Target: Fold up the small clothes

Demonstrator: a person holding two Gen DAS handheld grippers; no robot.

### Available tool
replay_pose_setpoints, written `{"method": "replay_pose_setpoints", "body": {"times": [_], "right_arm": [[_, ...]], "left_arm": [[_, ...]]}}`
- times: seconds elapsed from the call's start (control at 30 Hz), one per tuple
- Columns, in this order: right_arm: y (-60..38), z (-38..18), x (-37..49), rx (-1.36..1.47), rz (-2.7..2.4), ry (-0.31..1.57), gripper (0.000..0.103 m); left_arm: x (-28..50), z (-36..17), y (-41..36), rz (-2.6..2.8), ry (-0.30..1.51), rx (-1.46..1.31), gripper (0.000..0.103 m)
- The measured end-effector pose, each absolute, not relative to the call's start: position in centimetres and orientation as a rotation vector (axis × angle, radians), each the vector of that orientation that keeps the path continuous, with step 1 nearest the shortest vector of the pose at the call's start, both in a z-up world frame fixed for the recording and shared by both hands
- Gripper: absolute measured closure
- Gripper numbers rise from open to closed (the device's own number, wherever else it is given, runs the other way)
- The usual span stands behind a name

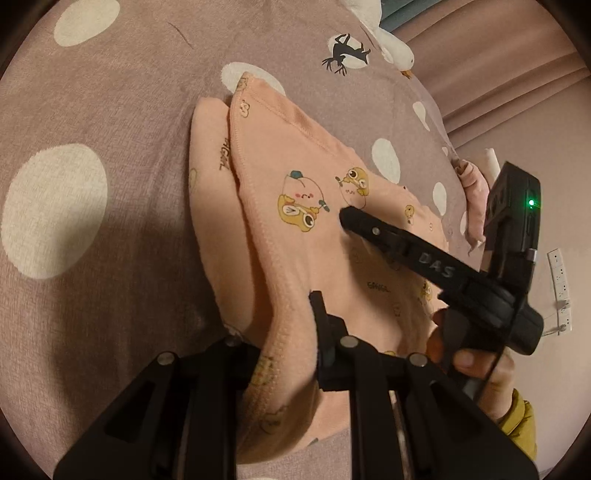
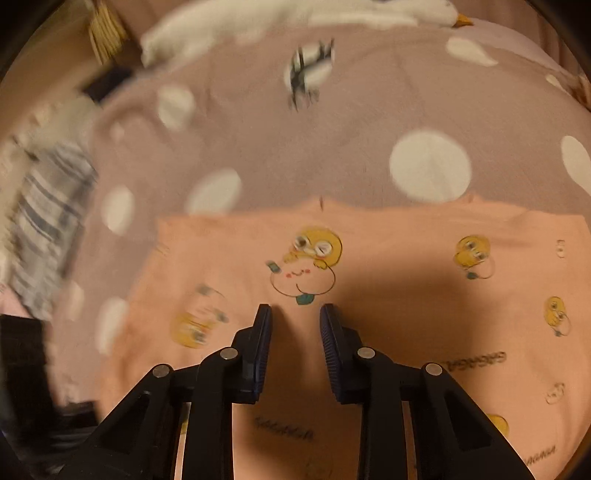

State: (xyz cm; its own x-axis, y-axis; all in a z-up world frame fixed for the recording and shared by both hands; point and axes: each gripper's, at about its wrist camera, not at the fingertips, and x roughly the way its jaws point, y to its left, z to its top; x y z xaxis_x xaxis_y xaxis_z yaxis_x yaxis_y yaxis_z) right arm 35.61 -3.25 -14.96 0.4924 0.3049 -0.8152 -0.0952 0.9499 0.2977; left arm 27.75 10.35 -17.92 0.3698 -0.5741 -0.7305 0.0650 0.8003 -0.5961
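Observation:
A peach baby garment (image 1: 306, 243) with yellow cartoon prints lies on a mauve bedspread (image 1: 122, 280) with white dots. One side of it is folded over, and a second layer shows at its left. My left gripper (image 1: 280, 321) is shut on the near edge of the garment. The cloth rises between the jaws and hides the left finger. My right gripper (image 1: 345, 218) touches the print with its tips; a hand (image 1: 476, 369) holds it. In the right wrist view the right gripper (image 2: 295, 314) stands narrowly open over the garment (image 2: 388, 295), and the ribbed pads (image 2: 332, 339) are bare.
A white goose plush toy (image 1: 395, 51) lies at the far edge of the bed, also in the right wrist view (image 2: 295, 18). A pink cloth (image 1: 474, 195) sits at the right edge. A striped cloth (image 2: 48, 221) lies off to the left. Wall sockets (image 1: 559, 273) are at the right.

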Motion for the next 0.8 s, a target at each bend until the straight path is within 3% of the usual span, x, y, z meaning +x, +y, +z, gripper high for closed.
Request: {"method": "replay_pose_setpoints", "body": {"times": [0.63,0.8], "right_arm": [[-2.5,-12.8,28.5,0.082,0.334,1.012,0.075],[-1.6,-14.7,26.9,0.016,0.367,1.022,0.075]], "left_arm": [[27.9,-17.9,10.2,-0.416,1.117,-0.509,0.085],[27.9,-17.7,10.1,-0.394,1.120,-0.511,0.085]]}}
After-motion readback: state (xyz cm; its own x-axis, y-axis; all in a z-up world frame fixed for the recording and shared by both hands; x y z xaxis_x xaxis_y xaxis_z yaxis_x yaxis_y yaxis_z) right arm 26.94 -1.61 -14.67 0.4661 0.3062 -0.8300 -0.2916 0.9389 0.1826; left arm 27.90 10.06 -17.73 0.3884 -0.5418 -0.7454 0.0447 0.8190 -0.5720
